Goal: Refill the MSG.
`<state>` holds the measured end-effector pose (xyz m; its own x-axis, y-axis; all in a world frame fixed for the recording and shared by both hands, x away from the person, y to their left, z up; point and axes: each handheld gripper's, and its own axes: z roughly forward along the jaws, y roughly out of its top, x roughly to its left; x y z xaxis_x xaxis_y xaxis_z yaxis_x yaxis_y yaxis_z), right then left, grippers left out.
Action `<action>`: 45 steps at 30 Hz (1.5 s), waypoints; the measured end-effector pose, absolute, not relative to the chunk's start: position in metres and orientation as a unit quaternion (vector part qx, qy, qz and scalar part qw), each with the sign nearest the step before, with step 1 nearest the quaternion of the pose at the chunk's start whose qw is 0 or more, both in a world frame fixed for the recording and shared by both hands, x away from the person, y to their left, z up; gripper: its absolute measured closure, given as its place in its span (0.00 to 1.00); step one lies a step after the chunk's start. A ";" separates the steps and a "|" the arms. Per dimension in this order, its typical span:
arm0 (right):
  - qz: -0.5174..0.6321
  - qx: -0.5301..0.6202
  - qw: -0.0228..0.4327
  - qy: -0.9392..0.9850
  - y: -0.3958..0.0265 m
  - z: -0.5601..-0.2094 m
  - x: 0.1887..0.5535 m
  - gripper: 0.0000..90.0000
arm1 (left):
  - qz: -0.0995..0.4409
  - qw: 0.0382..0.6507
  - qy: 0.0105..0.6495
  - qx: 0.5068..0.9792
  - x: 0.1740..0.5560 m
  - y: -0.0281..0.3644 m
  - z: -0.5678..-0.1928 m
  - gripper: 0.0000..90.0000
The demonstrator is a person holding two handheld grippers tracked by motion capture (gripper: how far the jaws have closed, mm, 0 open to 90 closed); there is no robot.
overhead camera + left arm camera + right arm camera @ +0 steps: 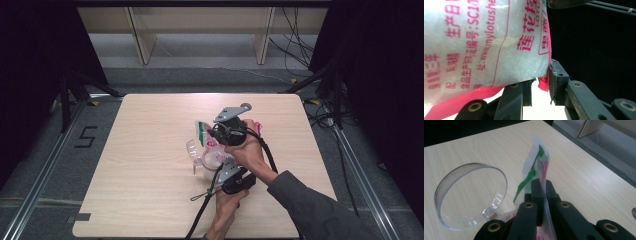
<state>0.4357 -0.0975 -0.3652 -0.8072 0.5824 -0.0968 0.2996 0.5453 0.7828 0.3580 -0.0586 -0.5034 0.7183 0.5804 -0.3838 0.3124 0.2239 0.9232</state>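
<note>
Over mid bench (pixel 150 200): right hand-held gripper (pixel 541 183) clenched on top edge of white-pink printed plastic bag of granules (pixel 486 42); left hand-held gripper (pixel 540 82) pinching bag's lower corner. Risk: thin film slips or tears, granules spill beside clear plastic lidded container (pixel 471 195).

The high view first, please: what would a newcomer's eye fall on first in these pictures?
The two hand-held grippers meeting over the middle of the table: the right gripper is shut on the top edge of a white bag with pink print, and the left gripper pinches its pink corner. Just left of them lies a clear round hinged lid, open.
</note>
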 end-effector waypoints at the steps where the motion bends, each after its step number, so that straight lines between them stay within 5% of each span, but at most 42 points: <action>1: 0.404 0.260 0.177 0.859 -0.097 -0.367 0.435 1.00 | 0.094 0.700 0.357 0.611 0.359 -0.059 -0.504 0.82; 18: 0.392 0.252 0.190 0.864 -0.093 -0.368 0.435 1.00 | 0.096 0.695 0.371 0.608 0.356 -0.060 -0.502 0.82; 19: 0.391 0.250 0.187 0.866 -0.094 -0.367 0.436 1.00 | 0.112 0.672 0.355 0.641 0.358 -0.053 -0.504 0.82; 24: 0.396 0.261 0.180 0.862 -0.095 -0.367 0.435 1.00 | 0.113 0.670 0.356 0.642 0.358 -0.053 -0.504 0.82; 45: 0.398 0.253 0.186 0.862 -0.093 -0.368 0.436 1.00 | 0.102 0.687 0.368 0.618 0.356 -0.057 -0.502 0.82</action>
<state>0.4363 -0.0932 -0.3676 -0.8028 0.5845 -0.1178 0.2888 0.5541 0.7807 0.3560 -0.0571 -0.5022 0.7083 0.5946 -0.3804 0.3156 0.2153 0.9241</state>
